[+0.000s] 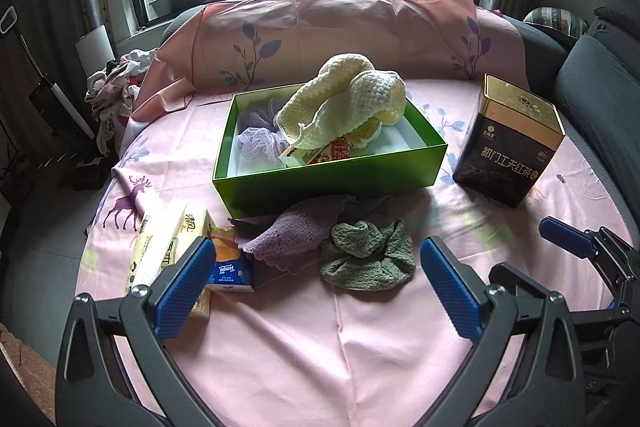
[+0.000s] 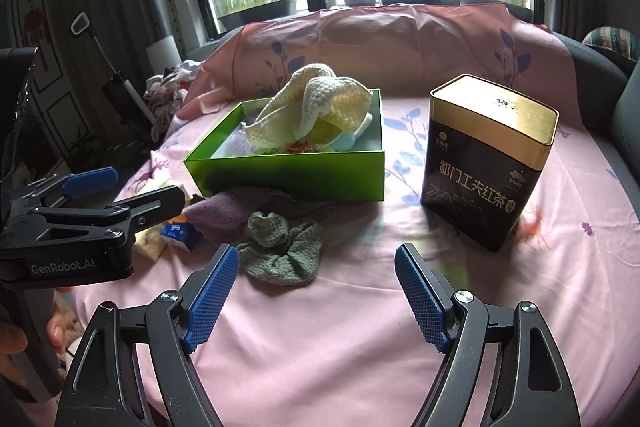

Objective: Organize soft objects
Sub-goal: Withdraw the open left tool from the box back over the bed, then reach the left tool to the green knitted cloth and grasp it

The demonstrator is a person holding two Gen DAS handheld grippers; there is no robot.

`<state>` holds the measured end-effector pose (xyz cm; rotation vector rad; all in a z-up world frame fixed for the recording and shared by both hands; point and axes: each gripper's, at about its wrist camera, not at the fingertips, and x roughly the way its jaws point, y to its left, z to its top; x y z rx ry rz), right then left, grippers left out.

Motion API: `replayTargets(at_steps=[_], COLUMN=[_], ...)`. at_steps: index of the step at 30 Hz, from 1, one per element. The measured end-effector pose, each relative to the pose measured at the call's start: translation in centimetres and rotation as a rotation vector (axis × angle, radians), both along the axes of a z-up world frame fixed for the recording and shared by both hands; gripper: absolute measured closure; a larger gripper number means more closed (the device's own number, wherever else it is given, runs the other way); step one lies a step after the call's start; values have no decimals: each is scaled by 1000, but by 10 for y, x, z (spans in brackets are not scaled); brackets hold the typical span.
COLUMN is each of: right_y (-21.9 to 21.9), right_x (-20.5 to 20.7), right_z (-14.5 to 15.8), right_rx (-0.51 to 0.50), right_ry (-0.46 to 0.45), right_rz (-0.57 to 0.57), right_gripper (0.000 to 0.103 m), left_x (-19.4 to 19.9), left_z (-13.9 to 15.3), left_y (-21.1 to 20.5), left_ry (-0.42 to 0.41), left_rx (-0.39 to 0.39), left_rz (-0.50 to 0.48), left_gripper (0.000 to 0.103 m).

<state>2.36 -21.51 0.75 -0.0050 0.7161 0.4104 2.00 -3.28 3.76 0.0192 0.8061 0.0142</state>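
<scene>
A green box (image 1: 332, 183) (image 2: 288, 175) stands mid-table with a cream knitted cloth (image 1: 344, 103) (image 2: 316, 103), a lilac knit (image 1: 260, 143) and small packets inside. In front of it lie a purple knitted cloth (image 1: 296, 235) (image 2: 220, 215) and a crumpled green knitted cloth (image 1: 368, 255) (image 2: 284, 251). My left gripper (image 1: 316, 259) is open, just short of both cloths, nothing between its fingers. My right gripper (image 2: 316, 267) is open too, the green cloth lying just past its left finger (image 2: 212, 291). In the right wrist view the left gripper (image 2: 96, 195) reaches in from the left.
A black and gold tea tin (image 1: 512, 147) (image 2: 488, 163) stands upright right of the box. A yellow tissue pack (image 1: 168, 251) and a small blue tissue pack (image 1: 232, 259) lie front left. Pink sheet (image 1: 320, 339) covers the round table; clothes (image 1: 116, 91) are piled far left.
</scene>
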Motion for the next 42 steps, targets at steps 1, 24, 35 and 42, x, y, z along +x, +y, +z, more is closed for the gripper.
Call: replayTargets(at_steps=[1, 24, 35, 42], right_y=[0, 26, 31, 36], right_x=[0, 18, 39, 52], right_z=[-2, -68, -91, -99], right_rx=[-4, -77, -40, -18], right_ry=[2, 142, 179, 189], right_rz=[1, 122, 152, 183], right_gripper=[22, 22, 22, 22], left_x=[0, 14, 33, 53], left_z=[-2, -79, -99, -114], left_y=[0, 32, 26, 20], left_ry=[5, 186, 184, 210], left_rx=[-6, -430, -523, -525], left_rz=[-3, -146, -213, -211], left_gripper=[1, 1, 1, 2])
